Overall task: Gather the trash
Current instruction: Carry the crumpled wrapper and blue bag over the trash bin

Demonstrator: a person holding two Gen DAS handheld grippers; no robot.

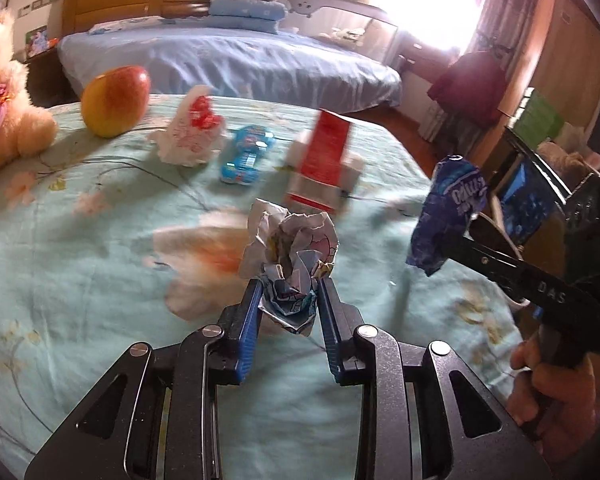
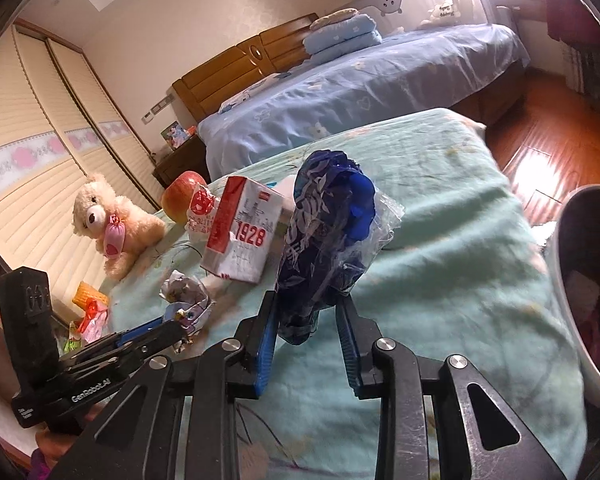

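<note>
My left gripper (image 1: 288,290) is shut on a crumpled paper ball (image 1: 292,256) just above the green floral bedspread (image 1: 80,280). It also shows in the right wrist view (image 2: 188,300), held by the left gripper (image 2: 182,330). My right gripper (image 2: 306,308) is shut on a dark blue plastic wrapper (image 2: 324,236), lifted above the bedspread; the wrapper shows at the right of the left wrist view (image 1: 448,216). On the bedspread lie a red and white carton (image 1: 324,160), a crumpled white and red wrapper (image 1: 190,130) and a small blue packet (image 1: 246,154).
An apple (image 1: 114,100) and a teddy bear (image 1: 4,104) sit at the far left of the bedspread. A white bin with a dark inside (image 2: 584,280) stands at the right. A blue-sheeted bed (image 1: 228,60) lies behind, with wooden floor (image 2: 540,128) beyond.
</note>
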